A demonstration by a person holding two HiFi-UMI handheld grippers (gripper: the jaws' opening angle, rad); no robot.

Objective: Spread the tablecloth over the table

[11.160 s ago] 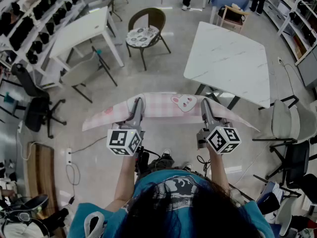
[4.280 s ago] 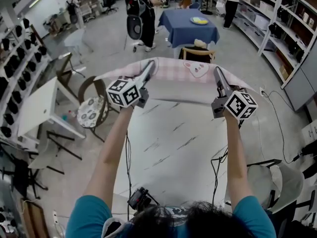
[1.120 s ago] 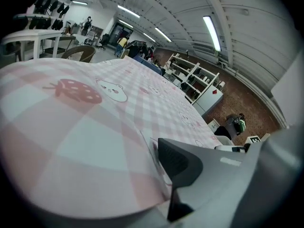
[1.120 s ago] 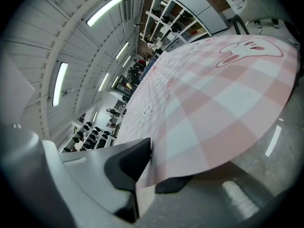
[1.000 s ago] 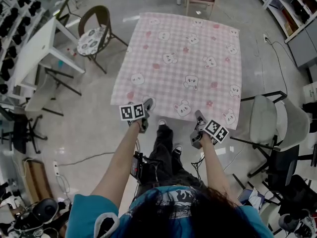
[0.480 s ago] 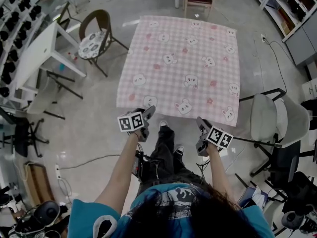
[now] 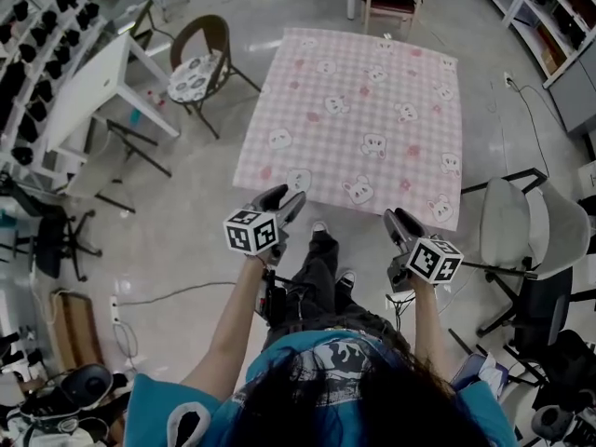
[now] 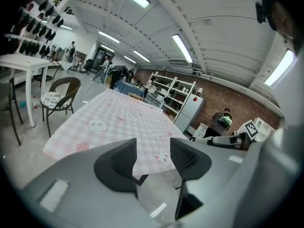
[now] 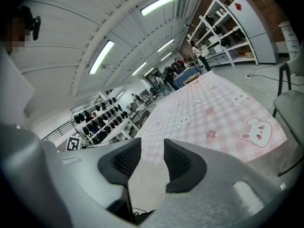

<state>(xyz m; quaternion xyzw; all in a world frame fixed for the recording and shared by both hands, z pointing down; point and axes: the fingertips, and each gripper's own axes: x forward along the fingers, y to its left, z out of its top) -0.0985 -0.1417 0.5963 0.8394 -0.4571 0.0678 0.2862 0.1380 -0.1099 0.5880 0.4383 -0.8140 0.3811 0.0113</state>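
Lying flat, the pink checked tablecloth (image 7: 358, 110) shows animal faces — left gripper (image 7: 282, 200), right gripper (image 7: 400, 222): fingers just opened wide, empty.

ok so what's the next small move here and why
Probably just draw both grippers back and stop. The tablecloth already lies spread out flat, and the left gripper and right gripper have just opened their jaws, which stand apart with nothing between them.

The pink checked, animal-printed tablecloth (image 7: 358, 119) lies spread flat, seemingly hiding the whole tabletop.
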